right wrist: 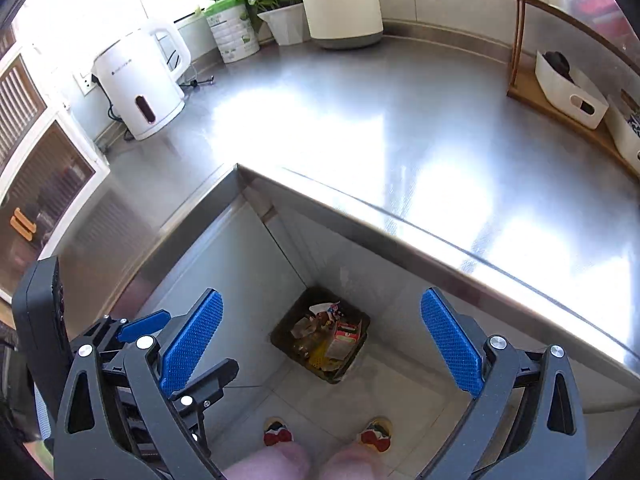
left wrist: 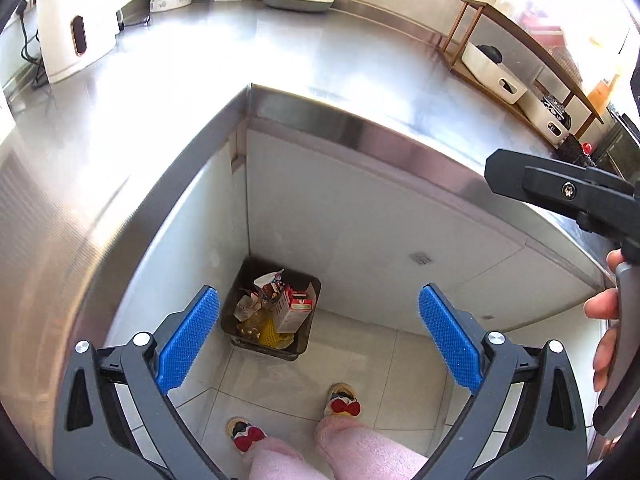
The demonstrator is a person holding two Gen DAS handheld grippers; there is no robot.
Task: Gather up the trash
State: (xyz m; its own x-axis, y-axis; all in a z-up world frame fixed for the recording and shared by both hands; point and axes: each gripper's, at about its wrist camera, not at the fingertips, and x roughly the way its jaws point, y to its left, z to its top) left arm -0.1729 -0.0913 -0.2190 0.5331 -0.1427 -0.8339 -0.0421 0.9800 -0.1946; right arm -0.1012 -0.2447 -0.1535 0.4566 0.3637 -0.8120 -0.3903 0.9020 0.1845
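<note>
down on the tiled floor, tucked into the inner corner beneath the l-shaped steel worktop [left wrist: 360,60], stands a dark trash bin [left wrist: 308,344] filled with rubbish: a red and white carton [left wrist: 294,306] leaning at its right side, crumpled wrappers [left wrist: 266,280] at the back, something yellow and perforated [left wrist: 267,334] at the front. the bin touches both cabinet fronts or stands just beside them; which, i cannot tell.

the left gripper [left wrist: 318,336] hangs high above the bin, released, its blue pads [left wrist: 188,344] spread wide with nothing between them. the right gripper [right wrist: 322,342] is likewise released and empty, pads [right wrist: 450,344] far apart, the bin showing between them far below. in the left wrist view a hand [left wrist: 604,320] at the right edge grips the handle of the right gripper.

two slippers [left wrist: 344,400] with red bows stand on the tiles just in front of the bin, below pink fleece trouser legs [left wrist: 360,452].

along the far edge of the worktop sit a white kettle [right wrist: 140,80] near the left corner, a green-labelled tin [right wrist: 232,32], a potted plant [right wrist: 276,8] and a white rice cooker [right wrist: 340,8]. a wooden rack [right wrist: 520,40] with white baskets [right wrist: 568,88] stands at the right edge.
</note>
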